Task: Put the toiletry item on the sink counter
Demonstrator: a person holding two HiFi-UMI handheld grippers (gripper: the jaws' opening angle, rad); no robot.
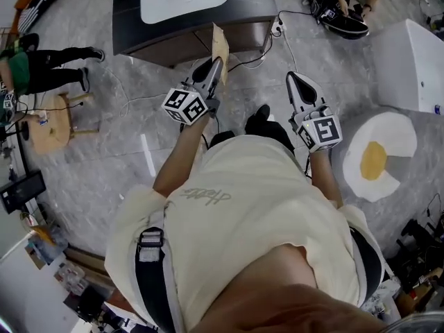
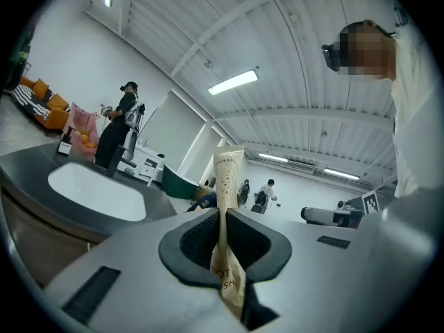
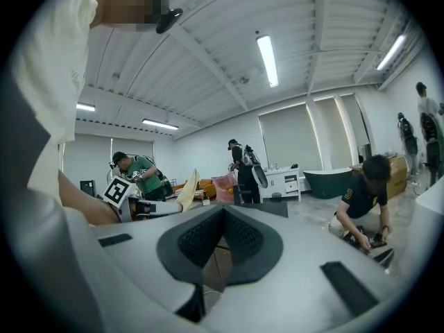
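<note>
We cannot read lettering on the beige speckled toiletry tube (image 2: 227,179), half buried in the left gripper (image 2: 223,220); dark grey sink counter (image 1: 128,19) cut off at top.

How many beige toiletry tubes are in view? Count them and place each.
1. The beige plastic toiletry tube is clamped in the left gripper, near the dark grey sink counter, not on it. More could be hidden.

Both arms reach forward, left tongs (image 1: 216,66) pinching a tube (image 1: 220,44), right tongs (image 1: 298,80) closed (jaws touching).
</note>
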